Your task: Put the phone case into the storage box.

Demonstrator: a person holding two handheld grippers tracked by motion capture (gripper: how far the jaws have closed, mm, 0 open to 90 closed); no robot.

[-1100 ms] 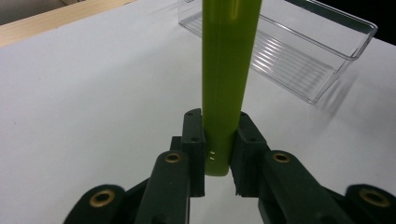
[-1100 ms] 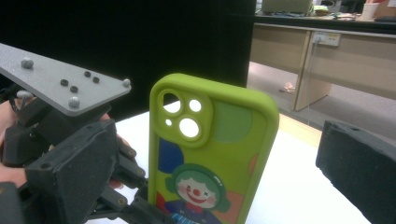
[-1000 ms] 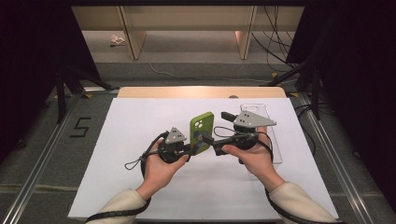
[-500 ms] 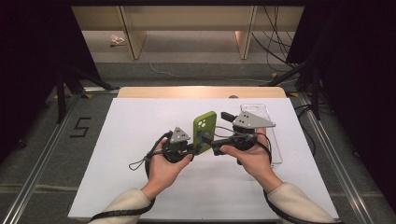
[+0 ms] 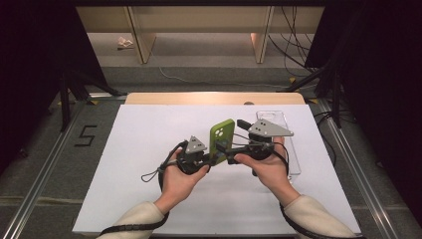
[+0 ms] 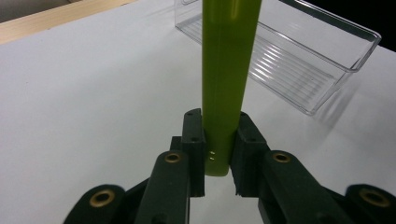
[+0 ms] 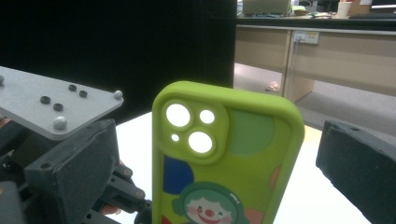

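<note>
Two hands meet above a white table [image 5: 149, 149]. The left gripper [image 6: 218, 161] clamps an upright green phone case [image 5: 222, 141] by its edge; the right gripper [image 5: 230, 154] stands wide around it, likely about to take it. Beyond lies a clear tray [image 6: 299, 60].

A lab or office room, white table [image 5: 149, 149] on a metal frame, desks [image 7: 327, 51], cables [image 5: 293, 55] on the floor

High view looks down; both gripper views close on phone case [image 5: 222, 140].
</note>
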